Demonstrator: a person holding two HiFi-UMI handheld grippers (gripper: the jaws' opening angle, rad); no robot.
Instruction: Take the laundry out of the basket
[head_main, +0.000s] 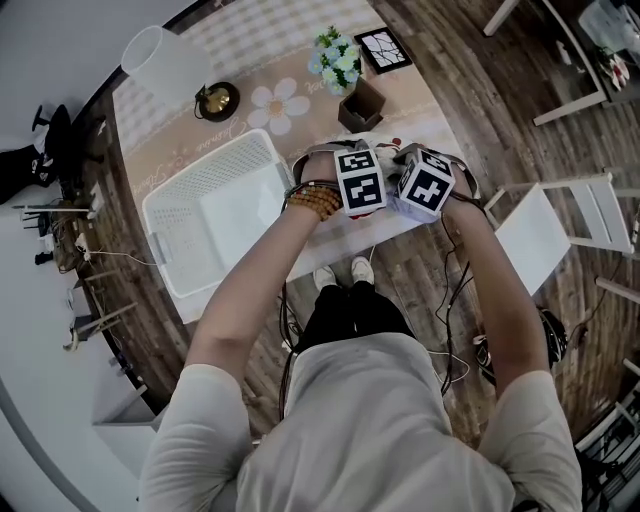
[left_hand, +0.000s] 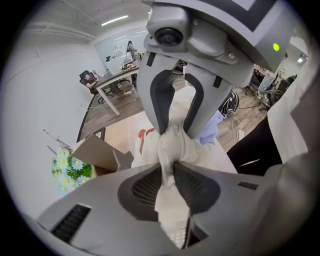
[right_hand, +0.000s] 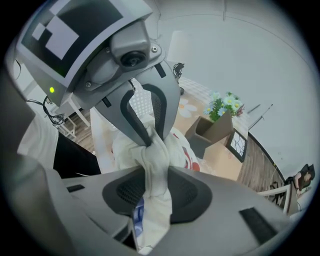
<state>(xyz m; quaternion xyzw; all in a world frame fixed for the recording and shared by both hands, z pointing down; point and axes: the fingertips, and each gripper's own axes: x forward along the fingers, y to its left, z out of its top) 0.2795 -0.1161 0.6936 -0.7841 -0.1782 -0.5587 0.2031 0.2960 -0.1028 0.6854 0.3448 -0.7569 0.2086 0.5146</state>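
Gripping one white garment (left_hand: 175, 150) at two spots: left tool (left_hand: 172, 131) and right tool (right_hand: 150, 139) each clamped on a bunched fold, cloth trailing back between the jaws. Held at centre of the head view, over the bench (head_main: 250, 45), just right of the basket (head_main: 232, 160), seemingly emptied. Judged as the end of the lifting-out step, not yet set down. Next: lower onto the bench, spread both pairs of jaws fully, draw back without snagging cloth.

Open office, desks (left_hand: 116, 77), swivel chair (left_hand: 88, 80), strip lights (left_hand: 114, 20)
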